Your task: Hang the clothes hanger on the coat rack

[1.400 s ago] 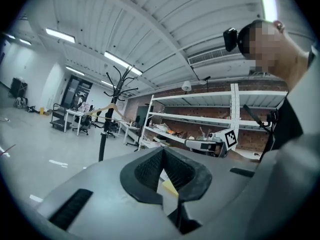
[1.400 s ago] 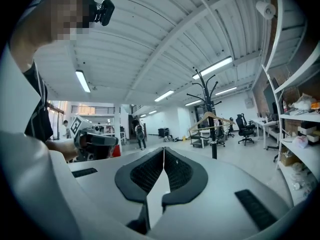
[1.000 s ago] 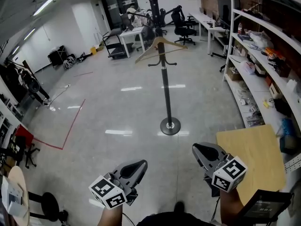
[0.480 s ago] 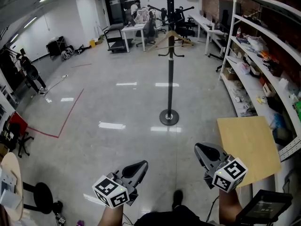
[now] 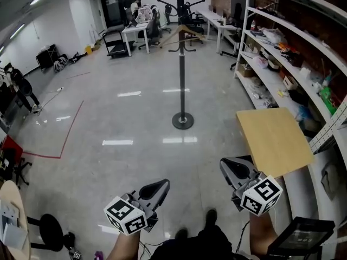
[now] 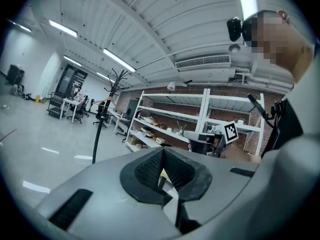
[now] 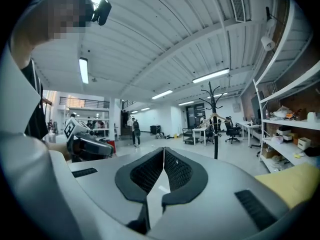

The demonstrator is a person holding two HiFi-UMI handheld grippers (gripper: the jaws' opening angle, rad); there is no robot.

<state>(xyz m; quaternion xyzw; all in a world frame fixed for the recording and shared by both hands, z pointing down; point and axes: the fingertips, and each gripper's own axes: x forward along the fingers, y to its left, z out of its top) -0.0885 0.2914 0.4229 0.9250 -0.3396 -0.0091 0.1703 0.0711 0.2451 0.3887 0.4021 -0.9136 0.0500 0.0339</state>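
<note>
The hanger (image 5: 173, 35) is on the coat rack (image 5: 181, 75), about a third of the way down from the rack's top. It is small and far off, so we think its hook sits over one of the lower pegs but cannot tell which. Over the last second the rack has drawn away from us: its base now sits higher in the head view, with more bare floor (image 5: 124, 118) between it and our grippers. A wooden tabletop (image 5: 274, 140), right of the rack's base, has come closer to us. The left gripper (image 5: 164, 184) and right gripper (image 5: 224, 164) are both well short of the rack, each with its jaws together and nothing between them. We judge the hanging done, and we seem to be backing off from the rack.
</note>
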